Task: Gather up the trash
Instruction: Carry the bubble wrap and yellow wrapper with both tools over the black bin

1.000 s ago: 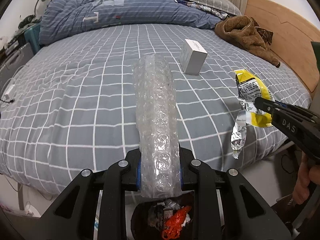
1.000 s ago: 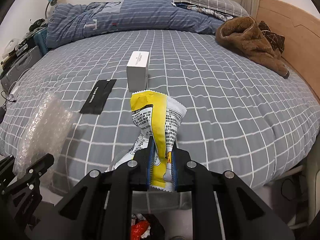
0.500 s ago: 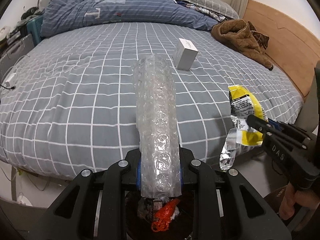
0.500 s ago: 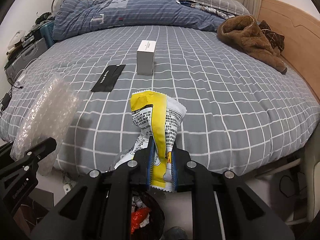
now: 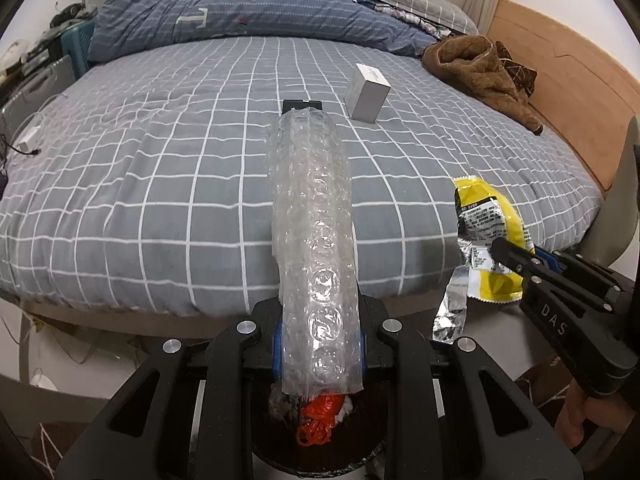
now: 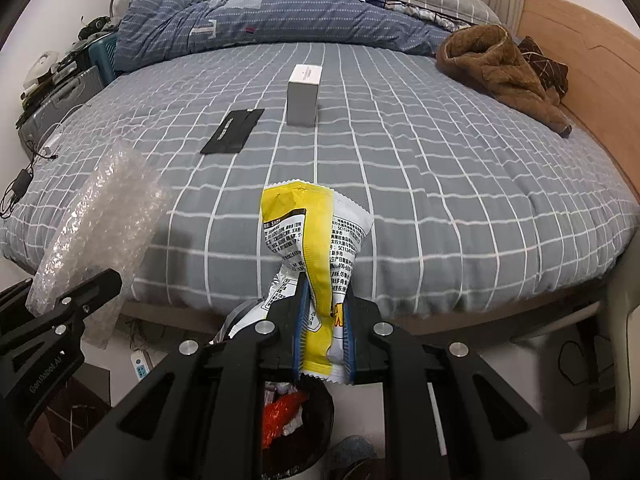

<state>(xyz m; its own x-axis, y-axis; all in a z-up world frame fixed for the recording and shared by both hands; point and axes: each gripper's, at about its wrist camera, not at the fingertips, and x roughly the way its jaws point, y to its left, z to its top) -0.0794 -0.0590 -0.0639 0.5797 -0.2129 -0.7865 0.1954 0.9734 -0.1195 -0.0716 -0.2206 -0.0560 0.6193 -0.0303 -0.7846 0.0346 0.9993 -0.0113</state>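
Observation:
My left gripper (image 5: 319, 338) is shut on a long roll of clear bubble wrap (image 5: 312, 232) that sticks up and away over the bed. My right gripper (image 6: 323, 322) is shut on a yellow and white snack wrapper (image 6: 316, 236); the same wrapper (image 5: 486, 236) shows at the right of the left wrist view. Below both grippers stands a black trash bin (image 5: 320, 456) with red and white trash (image 6: 282, 416) inside. On the bed lie a white box (image 6: 304, 94) and a flat black packet (image 6: 234, 131).
The grey checked bed (image 6: 420, 168) fills both views, with a blue duvet (image 6: 260, 12) at the back and a brown fleece garment (image 6: 504, 68) by the wooden headboard (image 6: 592, 72). Cables and a power strip (image 6: 141, 364) lie on the floor at the left.
Both grippers have drawn back from the bed with their loads. The bed edge and floor now show, and the trash bin has come further into view under them.

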